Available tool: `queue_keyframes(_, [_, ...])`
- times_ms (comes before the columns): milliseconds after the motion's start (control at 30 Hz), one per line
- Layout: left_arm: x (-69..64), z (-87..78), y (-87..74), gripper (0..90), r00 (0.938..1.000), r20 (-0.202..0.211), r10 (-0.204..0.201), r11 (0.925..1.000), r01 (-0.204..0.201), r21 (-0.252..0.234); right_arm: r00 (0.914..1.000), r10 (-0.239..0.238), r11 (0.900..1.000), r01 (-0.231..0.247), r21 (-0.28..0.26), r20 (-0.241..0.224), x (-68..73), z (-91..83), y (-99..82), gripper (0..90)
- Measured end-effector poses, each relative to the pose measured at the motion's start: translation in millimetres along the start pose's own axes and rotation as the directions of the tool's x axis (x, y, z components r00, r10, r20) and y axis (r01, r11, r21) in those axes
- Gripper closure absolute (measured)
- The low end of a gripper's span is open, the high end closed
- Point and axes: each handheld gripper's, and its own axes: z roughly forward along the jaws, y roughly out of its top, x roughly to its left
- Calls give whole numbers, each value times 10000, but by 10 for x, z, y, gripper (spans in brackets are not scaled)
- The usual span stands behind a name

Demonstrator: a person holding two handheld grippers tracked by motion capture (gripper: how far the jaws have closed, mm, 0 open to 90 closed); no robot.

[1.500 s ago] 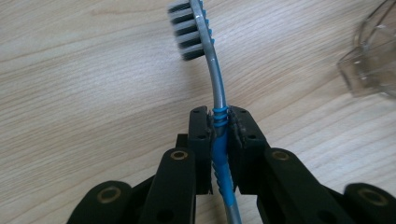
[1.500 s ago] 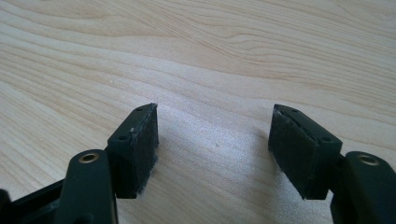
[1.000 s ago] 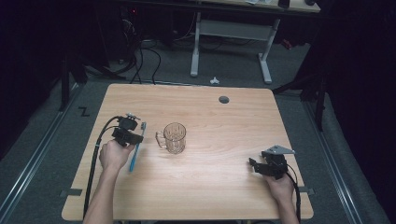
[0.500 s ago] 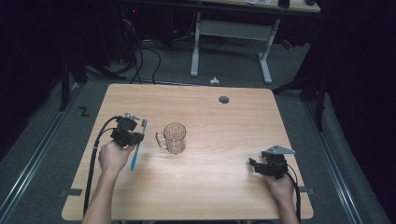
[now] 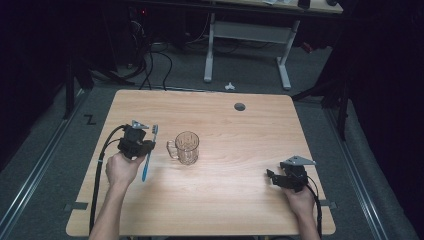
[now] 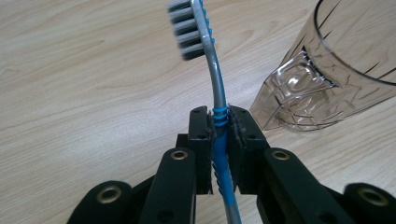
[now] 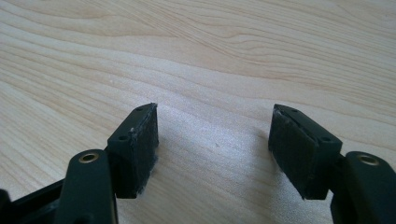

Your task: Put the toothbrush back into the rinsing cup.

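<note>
The support is a rectangular light wood table (image 5: 240, 195) with visible grain and a round dark grommet hole (image 5: 240, 106) near the far edge, at about 1 o'clock from centre. A clear glass mug (image 5: 187, 147) stands upright on the tabletop at about 9 o'clock from centre, its handle pointing toward 9 o'clock.

Blue toothbrush (image 6: 218, 100) clamped, bristles up; clear mug (image 5: 187, 148) upright beside.

One toothbrush (image 5: 148, 152), one glass mug (image 5: 186, 148) (clear, faceted), one table (image 5: 235, 135), two hand-held grippers.
</note>
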Motion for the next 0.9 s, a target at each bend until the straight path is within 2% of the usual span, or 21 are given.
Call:
queue_keyframes(100, [-2,-28,0,805,10000,27,8,9999,-8,-100,10000,-1,10000,1,3,-3,0,0,0,337])
queue_keyframes(300, [-43,-113,-6,805,10000,23,-28,9980,30,-637,10000,-13,10000,13,3,1,0,0,0,337])
queue_keyframes(500, [-62,-132,3,805,9998,191,-65,9964,81,-841,10000,-11,10000,11,3,1,0,0,0,337])
queue_keyframes(900, [-134,-257,37,806,9997,235,8,9858,32,-1676,10000,-18,10000,18,2,2,1,0,0,338])
